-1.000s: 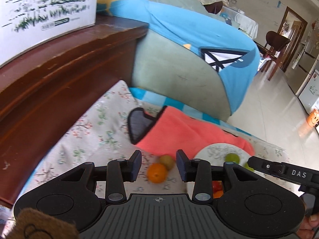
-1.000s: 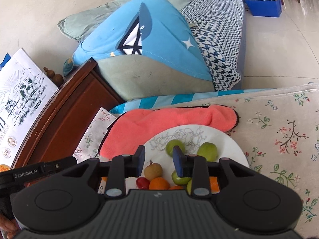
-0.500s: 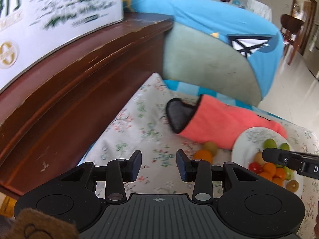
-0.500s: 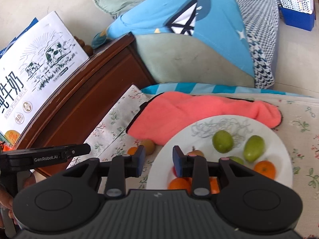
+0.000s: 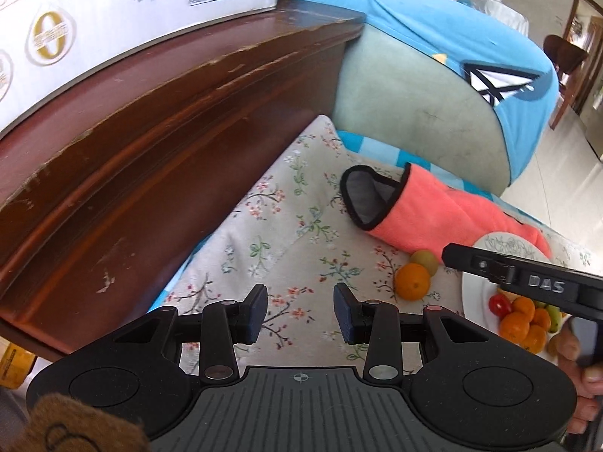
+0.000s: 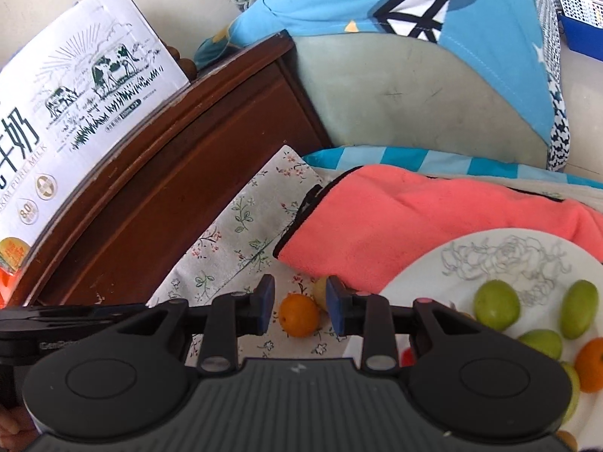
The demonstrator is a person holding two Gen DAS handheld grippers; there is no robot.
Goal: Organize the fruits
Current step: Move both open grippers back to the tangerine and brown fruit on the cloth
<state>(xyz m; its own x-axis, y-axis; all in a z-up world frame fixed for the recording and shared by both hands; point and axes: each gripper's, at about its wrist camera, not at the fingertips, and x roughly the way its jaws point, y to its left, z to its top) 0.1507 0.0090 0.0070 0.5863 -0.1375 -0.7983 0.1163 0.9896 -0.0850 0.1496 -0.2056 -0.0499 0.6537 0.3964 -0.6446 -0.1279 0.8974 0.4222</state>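
Observation:
A small orange (image 6: pixel 299 314) and a yellow-green fruit (image 6: pixel 319 289) lie side by side on the floral cloth (image 5: pixel 286 226), just left of the white plate (image 6: pixel 490 260). My right gripper (image 6: pixel 300 309) hovers over the orange, which shows in the narrow gap beyond its tips; the pads do not touch it. The plate holds several green fruits (image 6: pixel 496 309), oranges (image 5: pixel 516 324) and a red tomato (image 5: pixel 499 304). My left gripper (image 5: pixel 300 310) is open over bare cloth, left of the orange (image 5: pixel 412 281), with nothing between its fingers.
A coral fleece mitt (image 5: pixel 433 218) with black trim lies behind the fruit and the plate. A dark wooden cabinet (image 5: pixel 150 143) carrying a milk carton box (image 5: pixel 113 11) borders the cloth on the left. A blue-covered cushion (image 5: pixel 433 56) rises behind.
My right gripper has moved left off the plate to above the orange on the cloth. My left gripper has drifted left, away from the fruit and nearer the wooden cabinet.

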